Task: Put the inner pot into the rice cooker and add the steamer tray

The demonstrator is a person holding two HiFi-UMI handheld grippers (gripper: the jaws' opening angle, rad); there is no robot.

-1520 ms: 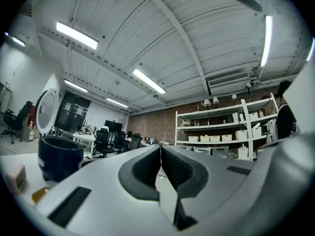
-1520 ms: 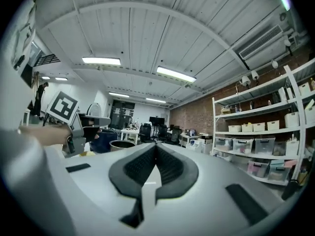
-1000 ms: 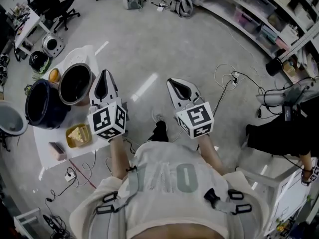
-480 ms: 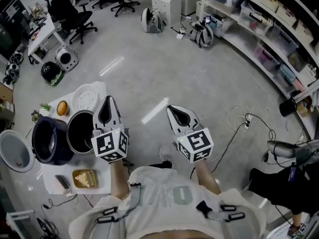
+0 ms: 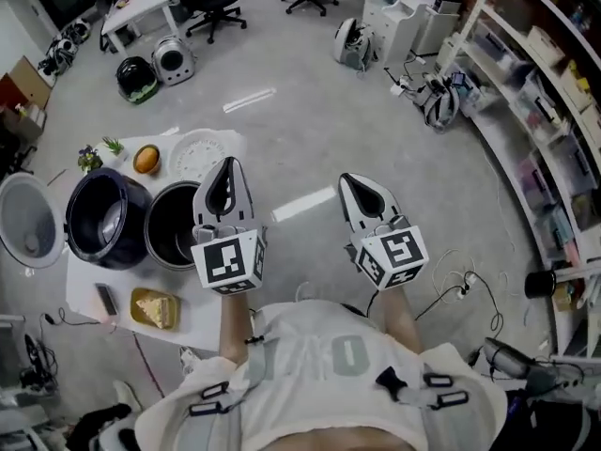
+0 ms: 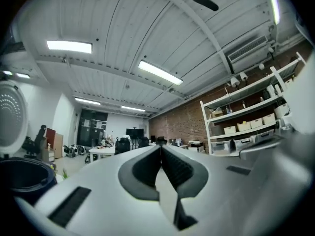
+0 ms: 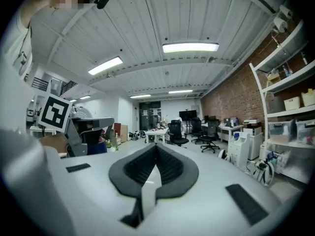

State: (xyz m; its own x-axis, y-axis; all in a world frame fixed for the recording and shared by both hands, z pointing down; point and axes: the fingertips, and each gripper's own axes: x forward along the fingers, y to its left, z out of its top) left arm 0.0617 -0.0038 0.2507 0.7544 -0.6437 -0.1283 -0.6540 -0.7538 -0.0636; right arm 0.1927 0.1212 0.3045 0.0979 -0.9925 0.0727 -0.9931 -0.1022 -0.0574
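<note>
The dark blue rice cooker point(image 5: 101, 222) stands on a white table point(image 5: 89, 280) with its white lid point(image 5: 28, 222) swung open to the left. The empty inner pot point(image 5: 172, 225) sits right beside it. The white perforated steamer tray point(image 5: 197, 155) lies flat behind the pot. My left gripper point(image 5: 225, 171) is shut and empty, held level just right of the pot and tray. My right gripper point(image 5: 354, 184) is shut and empty, over the floor further right. The left gripper view shows the shut gripper point(image 6: 160, 149), the cooker rim point(image 6: 22, 173) and lid point(image 6: 11, 117) at its left edge.
An orange point(image 5: 146, 160) and a small plant point(image 5: 94, 153) lie at the table's back. A yellow dish with food point(image 5: 155, 308) and a small dark block point(image 5: 105, 299) sit at its front. Cables cross the floor point(image 5: 451, 285); office chairs point(image 7: 177, 132) and shelves point(image 5: 535, 54) stand beyond.
Both shut grippers have swung across the room with the person, and the table with cooker, pot and tray now lies closer, just beside the left gripper. Nothing was picked up.
</note>
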